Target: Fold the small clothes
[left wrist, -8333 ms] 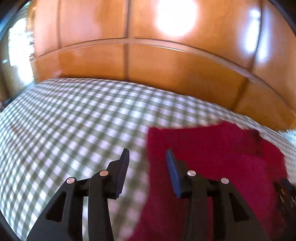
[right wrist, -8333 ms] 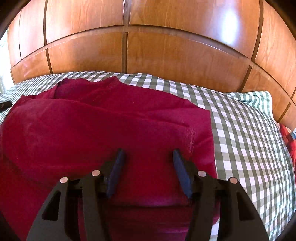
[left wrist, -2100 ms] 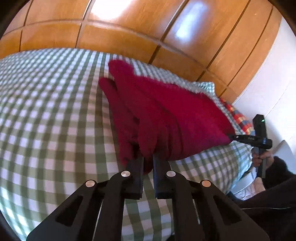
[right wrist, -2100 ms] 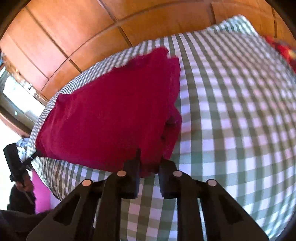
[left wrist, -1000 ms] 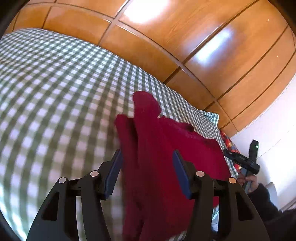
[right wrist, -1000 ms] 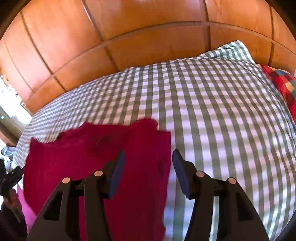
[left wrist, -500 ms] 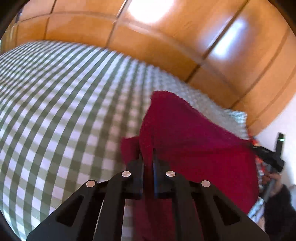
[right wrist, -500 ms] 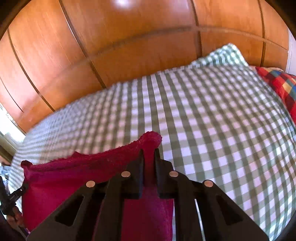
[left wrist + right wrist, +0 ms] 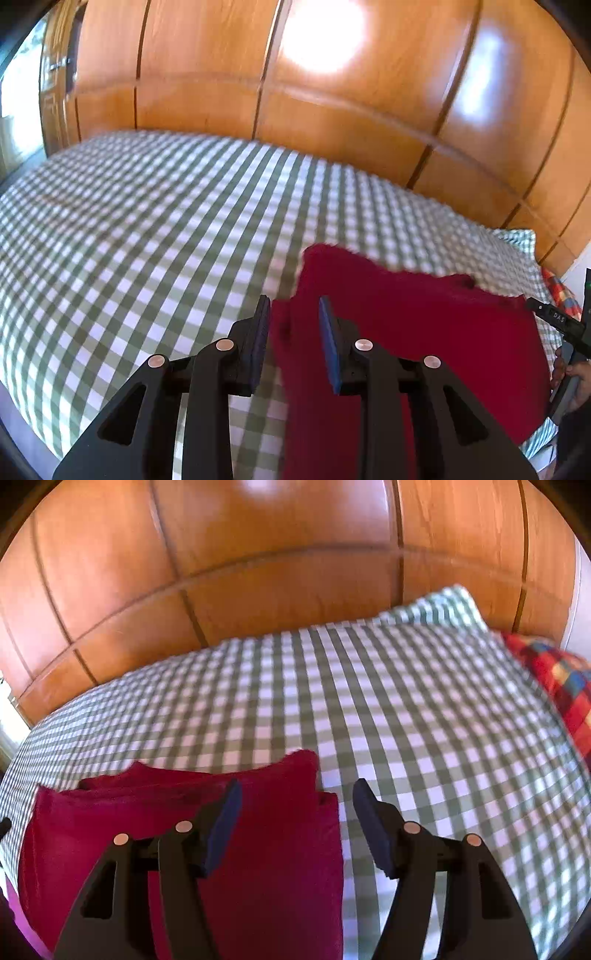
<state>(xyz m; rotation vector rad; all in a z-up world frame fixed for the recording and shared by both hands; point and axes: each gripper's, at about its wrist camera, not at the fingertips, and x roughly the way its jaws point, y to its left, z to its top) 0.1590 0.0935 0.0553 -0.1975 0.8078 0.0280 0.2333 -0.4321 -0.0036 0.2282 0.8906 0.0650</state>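
Note:
A dark red garment (image 9: 424, 332) lies folded flat on the green-and-white checked bed (image 9: 147, 240). My left gripper (image 9: 293, 325) hovers over its left edge, jaws opening, and the pads do not press the cloth. In the right wrist view the same red garment (image 9: 177, 834) fills the lower left. My right gripper (image 9: 295, 805) stands over its right edge, jaws opening wide, with the cloth's border below the gap and nothing pinched. The right gripper (image 9: 557, 321) also shows at the far right of the left wrist view, held by a hand (image 9: 576, 373).
A glossy wooden panel wall (image 9: 295, 92) rises behind the bed. A checked pillow (image 9: 443, 605) and a red patchwork cushion (image 9: 554, 679) lie at the right end. The bed's near edge (image 9: 22, 417) runs along the lower left.
Half a second ago both grippers were shut on the garment's far corners. Both have let go and parted their jaws, and the cloth now lies flat.

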